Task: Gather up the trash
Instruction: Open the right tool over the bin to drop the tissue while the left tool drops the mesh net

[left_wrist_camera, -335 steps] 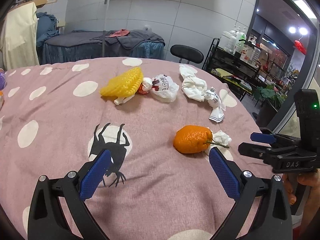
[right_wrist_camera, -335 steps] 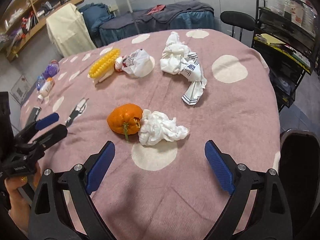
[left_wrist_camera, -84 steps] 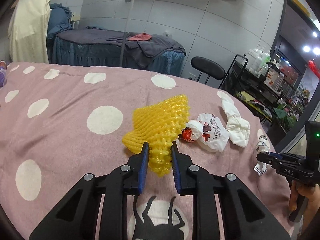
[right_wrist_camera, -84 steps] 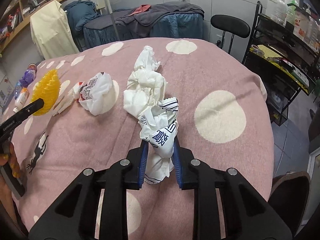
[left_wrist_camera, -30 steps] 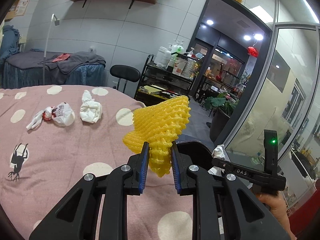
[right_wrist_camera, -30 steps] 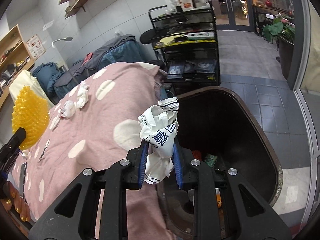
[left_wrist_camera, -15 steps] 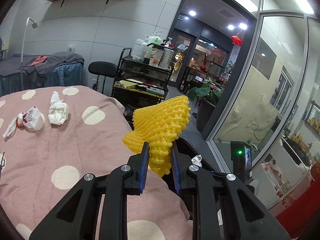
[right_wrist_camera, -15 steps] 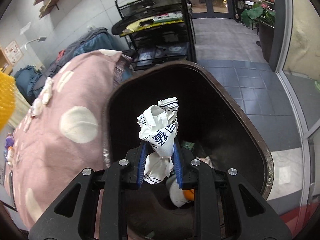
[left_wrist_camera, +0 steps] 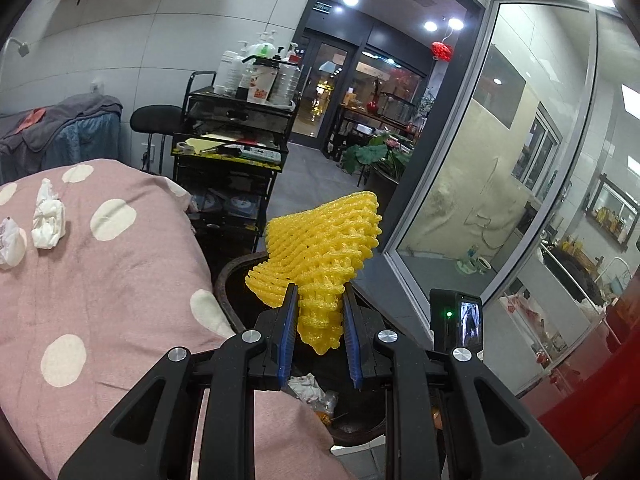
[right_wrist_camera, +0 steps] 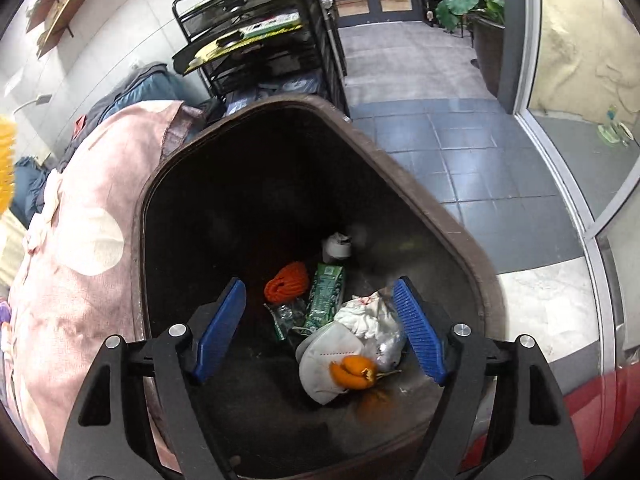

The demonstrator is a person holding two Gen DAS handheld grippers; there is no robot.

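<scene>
**A:** What fills the frame, biggest first?

**B:** A round table under a pink polka-dot cloth [left_wrist_camera: 100, 280], and hard against its edge a dark brown trash bin [right_wrist_camera: 440, 216] standing on grey floor tiles. A black wire utility cart [left_wrist_camera: 230, 152] loaded with bottles stands beyond them.

**A:** And inside the bin?

**B:** Litter on the bottom: a white face mask [right_wrist_camera: 328, 356] with a piece of orange peel [right_wrist_camera: 352, 372] lying on it, crumpled white paper [right_wrist_camera: 364, 316] just beside, a green wrapper [right_wrist_camera: 326, 296] and an orange foam net [right_wrist_camera: 286, 282].

**A:** The tongs?

**B:** The right gripper [right_wrist_camera: 320, 330] hangs over the bin's mouth, jaws spread wide with nothing between them. The left gripper [left_wrist_camera: 318, 336] is clamped narrow on a yellow foam fruit net [left_wrist_camera: 320, 248], held in the air above the bin's near rim.

**A:** Anything left on the table?

**B:** Two pieces: a crumpled white tissue [left_wrist_camera: 48, 220] and, near it at the picture's edge, a wadded white wrapper [left_wrist_camera: 10, 242].
</scene>
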